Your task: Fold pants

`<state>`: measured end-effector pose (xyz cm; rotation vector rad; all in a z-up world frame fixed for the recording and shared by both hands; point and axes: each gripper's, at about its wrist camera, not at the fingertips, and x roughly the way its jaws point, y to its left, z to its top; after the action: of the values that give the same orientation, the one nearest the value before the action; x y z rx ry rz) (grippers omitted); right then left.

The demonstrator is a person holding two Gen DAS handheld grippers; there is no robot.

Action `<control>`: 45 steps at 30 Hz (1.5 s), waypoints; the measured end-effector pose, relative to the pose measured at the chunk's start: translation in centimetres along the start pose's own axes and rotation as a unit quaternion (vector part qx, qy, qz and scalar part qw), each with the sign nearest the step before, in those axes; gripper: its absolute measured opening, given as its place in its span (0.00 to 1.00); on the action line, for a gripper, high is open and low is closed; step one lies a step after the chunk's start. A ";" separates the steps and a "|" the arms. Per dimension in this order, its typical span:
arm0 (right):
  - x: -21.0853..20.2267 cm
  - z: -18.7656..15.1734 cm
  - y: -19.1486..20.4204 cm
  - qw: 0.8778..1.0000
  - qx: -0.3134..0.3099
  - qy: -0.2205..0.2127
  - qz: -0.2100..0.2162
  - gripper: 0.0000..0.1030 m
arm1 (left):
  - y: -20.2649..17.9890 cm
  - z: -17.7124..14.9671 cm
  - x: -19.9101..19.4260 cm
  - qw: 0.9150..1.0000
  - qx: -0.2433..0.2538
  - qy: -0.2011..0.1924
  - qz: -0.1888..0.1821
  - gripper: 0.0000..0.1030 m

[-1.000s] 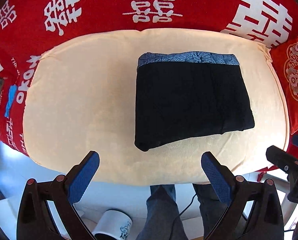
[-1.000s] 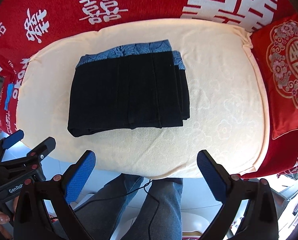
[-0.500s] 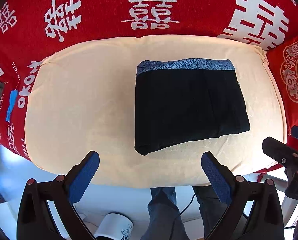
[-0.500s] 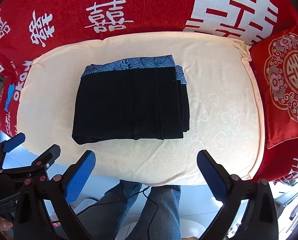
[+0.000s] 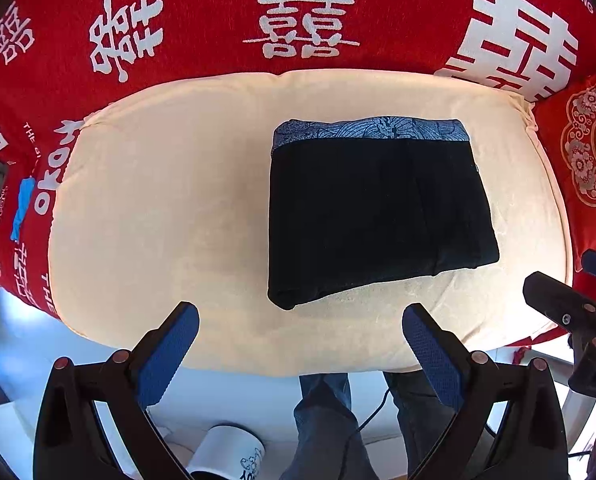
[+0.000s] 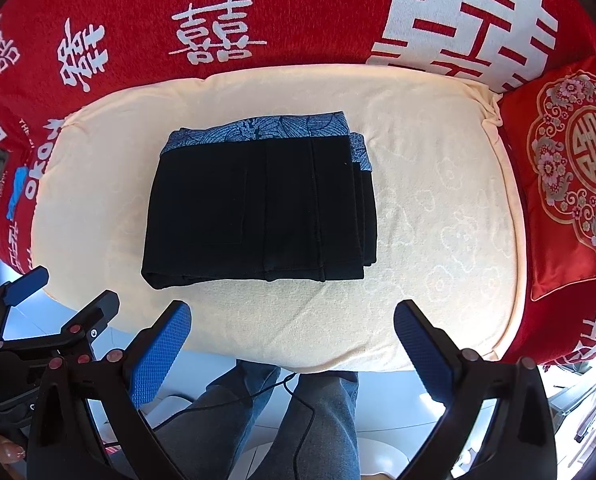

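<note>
Pants (image 6: 257, 208) lie folded crosswise ahead of us, nearer our right gripper (image 6: 291, 338) than our left gripper (image 5: 300, 338), both spread empty.

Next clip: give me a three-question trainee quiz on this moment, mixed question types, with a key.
1. True or false: the left gripper is clamped on the black pants.
2. Multiple choice: the pants' blue patterned waistband lies A) along the far edge of the folded stack, B) along the near edge, C) hidden inside.
3. Fill in: the pants rest on a ____-coloured cushion.

Key: 1 false, both it and the right gripper hang open, short of the pants. 2 A. 3 cream.
</note>
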<state>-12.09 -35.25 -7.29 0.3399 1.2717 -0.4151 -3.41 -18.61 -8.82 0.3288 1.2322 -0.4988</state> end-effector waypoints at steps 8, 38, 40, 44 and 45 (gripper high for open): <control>0.0 0.0 0.1 1.000 0.001 0.000 0.000 0.99 | -0.2 0.0 0.0 1.000 -0.002 0.000 0.000 0.99; 0.4 0.0 0.0 1.000 -0.003 0.007 0.000 0.99 | 0.0 0.0 -0.1 1.000 0.023 -0.010 0.002 0.99; 0.4 0.0 0.0 1.000 -0.003 0.007 0.001 0.99 | 0.0 0.0 -0.1 1.000 0.023 -0.009 0.001 0.99; 0.4 -0.1 0.0 1.000 -0.003 0.006 0.000 0.99 | 0.2 0.1 -0.2 1.000 0.024 -0.012 0.000 0.99; 0.4 -0.1 0.0 1.000 -0.002 0.007 0.000 0.99 | 0.2 0.1 -0.2 1.000 0.025 -0.014 0.001 0.99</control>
<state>-12.08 -35.29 -7.72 0.3397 1.2850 -0.4100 -3.28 -18.46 -8.57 0.3645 1.1938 -0.5322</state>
